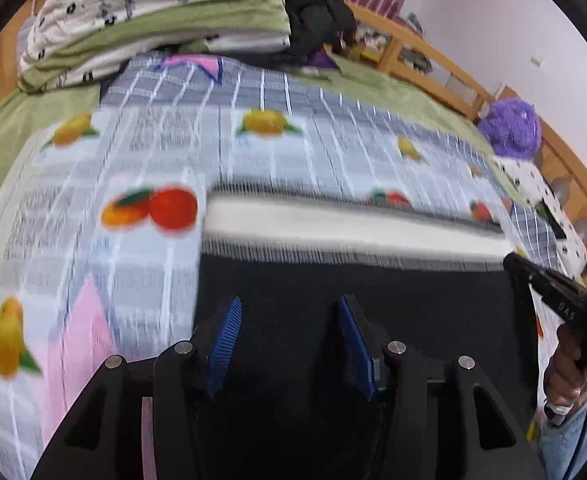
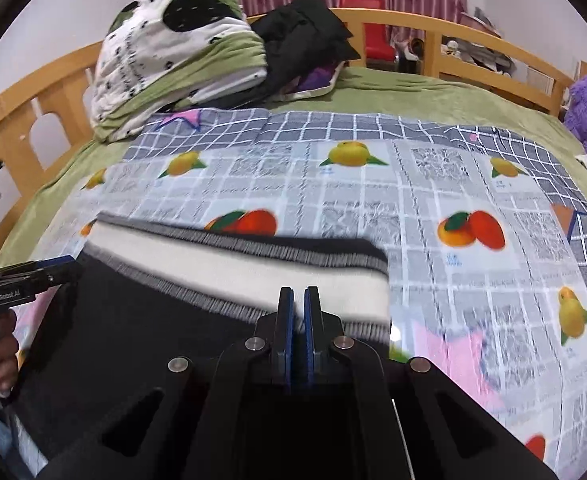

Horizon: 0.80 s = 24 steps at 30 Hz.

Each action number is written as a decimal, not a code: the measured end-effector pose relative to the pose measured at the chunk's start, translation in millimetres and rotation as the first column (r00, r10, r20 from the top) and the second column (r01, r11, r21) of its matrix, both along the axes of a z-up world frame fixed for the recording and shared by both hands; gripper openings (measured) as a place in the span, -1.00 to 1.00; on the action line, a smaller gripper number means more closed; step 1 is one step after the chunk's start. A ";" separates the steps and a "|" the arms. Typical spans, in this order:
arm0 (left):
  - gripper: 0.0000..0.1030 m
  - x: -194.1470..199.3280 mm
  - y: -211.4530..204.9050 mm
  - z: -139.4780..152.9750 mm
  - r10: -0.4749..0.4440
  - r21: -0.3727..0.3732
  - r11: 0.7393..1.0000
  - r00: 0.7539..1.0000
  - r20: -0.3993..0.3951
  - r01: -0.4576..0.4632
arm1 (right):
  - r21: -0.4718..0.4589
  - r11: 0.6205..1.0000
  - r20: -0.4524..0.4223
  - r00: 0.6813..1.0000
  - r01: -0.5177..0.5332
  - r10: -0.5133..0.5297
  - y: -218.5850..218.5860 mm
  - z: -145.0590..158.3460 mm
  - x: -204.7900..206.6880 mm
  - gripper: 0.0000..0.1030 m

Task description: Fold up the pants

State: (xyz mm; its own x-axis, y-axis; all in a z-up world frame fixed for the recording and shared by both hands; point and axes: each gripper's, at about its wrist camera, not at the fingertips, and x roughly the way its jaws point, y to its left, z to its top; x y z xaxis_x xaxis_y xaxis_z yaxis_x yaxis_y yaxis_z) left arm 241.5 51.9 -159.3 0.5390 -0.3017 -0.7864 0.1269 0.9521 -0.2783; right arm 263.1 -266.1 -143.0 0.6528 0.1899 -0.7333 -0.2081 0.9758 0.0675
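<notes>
Black pants (image 1: pixel 333 288), lower part hidden

The pants (image 2: pixel 165 320) lie on the sheet (image 2: pixel 433 184), with folded bedding (image 2: pixel 173 64) behind them.

Both wrist views angled down, close over pants (image 1: pixel 333 320), shared bedspread (image 2: pixel 413 184)

Both the left gripper (image 1: pixel 289 344) and right gripper (image 2: pixel 299 334) are matte black with ribbed blue pads, round silver screws, white lettering and a thin dark cable.
</notes>
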 end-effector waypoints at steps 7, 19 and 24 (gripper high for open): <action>-0.07 -69.5 0.2 -5.9 -0.035 0.112 0.993 0.999 0.008 0.034 | 0.010 1.000 -0.024 1.000 -0.001 0.001 -19.5 -7.3 -63.7 -0.84; 0.02 -189.2 30.8 -4.4 -0.096 0.115 0.989 0.995 0.025 0.092 | 0.046 0.995 -0.124 0.989 0.083 -0.077 -31.7 -6.9 -138.9 -0.77; 0.02 -206.6 9.0 -10.0 -0.147 0.351 0.930 0.985 0.088 0.108 | 0.040 0.997 -0.131 0.989 0.072 -0.066 -25.2 -10.2 -144.7 -0.77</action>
State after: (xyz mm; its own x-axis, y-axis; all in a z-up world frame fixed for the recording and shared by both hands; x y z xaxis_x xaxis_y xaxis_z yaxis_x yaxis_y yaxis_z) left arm 34.9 60.8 -169.3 0.6031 -0.0958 -0.7919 0.2646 0.9606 0.0854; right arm 118.4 -291.2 -153.2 0.5653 0.1822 -0.8045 -0.1273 0.9829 0.1332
